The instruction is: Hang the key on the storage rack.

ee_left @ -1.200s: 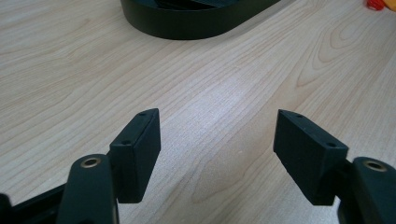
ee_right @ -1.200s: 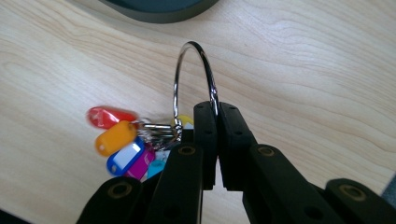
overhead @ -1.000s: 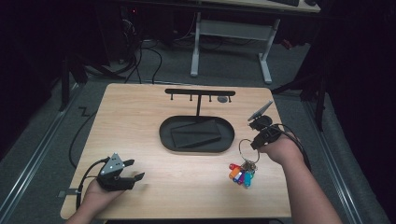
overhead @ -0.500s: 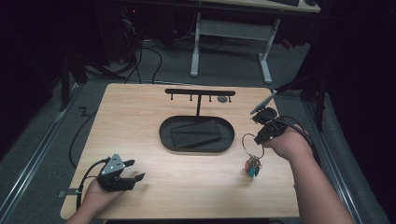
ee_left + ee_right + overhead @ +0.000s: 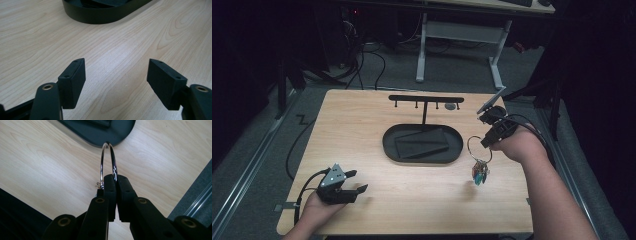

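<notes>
My right gripper (image 5: 486, 141) is shut on a large silver key ring (image 5: 478, 146) and holds it in the air over the table's right side. A bunch of coloured keys (image 5: 480, 171) dangles from the ring. In the right gripper view the ring (image 5: 108, 160) sticks out past the closed gripper (image 5: 116, 178). A black rack with small hooks (image 5: 426, 100) stands behind a black oval tray (image 5: 422, 143) at the table's middle. My left gripper (image 5: 357, 182) rests at the front left, open, with bare wood between its fingers (image 5: 75, 80).
The light wooden table (image 5: 362, 125) has edges on all sides with grey floor around it. A small dark disc (image 5: 451, 106) lies by the rack's right end. A white desk frame (image 5: 462, 45) and cables stand behind the table.
My right gripper has risen with the key ring, lifting the keys off the table; they now hang free. The left gripper has stayed still.
</notes>
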The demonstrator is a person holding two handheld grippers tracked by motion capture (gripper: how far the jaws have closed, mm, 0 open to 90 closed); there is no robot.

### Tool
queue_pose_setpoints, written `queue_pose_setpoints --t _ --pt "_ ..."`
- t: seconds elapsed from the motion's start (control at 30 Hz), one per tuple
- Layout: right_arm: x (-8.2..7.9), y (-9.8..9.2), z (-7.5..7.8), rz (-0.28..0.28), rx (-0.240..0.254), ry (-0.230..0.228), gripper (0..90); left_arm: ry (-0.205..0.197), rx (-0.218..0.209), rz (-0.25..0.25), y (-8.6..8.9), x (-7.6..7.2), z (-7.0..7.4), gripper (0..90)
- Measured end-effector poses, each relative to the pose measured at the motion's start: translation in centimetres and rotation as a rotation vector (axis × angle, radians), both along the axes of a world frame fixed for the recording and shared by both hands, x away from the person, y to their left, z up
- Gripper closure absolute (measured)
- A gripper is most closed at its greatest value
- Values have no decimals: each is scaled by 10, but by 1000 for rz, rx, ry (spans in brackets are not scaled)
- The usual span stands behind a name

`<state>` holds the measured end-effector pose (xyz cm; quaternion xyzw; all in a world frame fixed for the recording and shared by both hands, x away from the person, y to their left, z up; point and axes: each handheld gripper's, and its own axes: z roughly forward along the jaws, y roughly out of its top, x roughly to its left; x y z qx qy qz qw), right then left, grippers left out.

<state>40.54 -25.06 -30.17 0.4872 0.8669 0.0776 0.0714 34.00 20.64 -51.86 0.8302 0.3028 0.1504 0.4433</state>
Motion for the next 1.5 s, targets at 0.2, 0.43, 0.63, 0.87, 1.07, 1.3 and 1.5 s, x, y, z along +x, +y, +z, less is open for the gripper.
queue_pose_setpoints --t 0.2,0.43,0.63,0.87,1.07,1.3,1.5 --pt "8 6 6 14 20 -12 873 2 11 -1 2 -1 -1 301" --pt "23 16 11 26 11 -5 874 -2 8 -4 4 -4 1 302" --pt "40 26 18 34 21 -30 873 1 16 -6 3 -5 1 301" --pt "61 32 13 36 50 -42 874 8 15 1 7 -6 1 302" --pt "81 34 6 25 52 -36 873 11 10 10 10 -5 0 302" --pt "98 29 5 -7 63 -46 873 10 5 19 11 -4 0 302" --pt "109 26 -2 -18 46 -42 871 10 13 12 11 -3 -1 303"
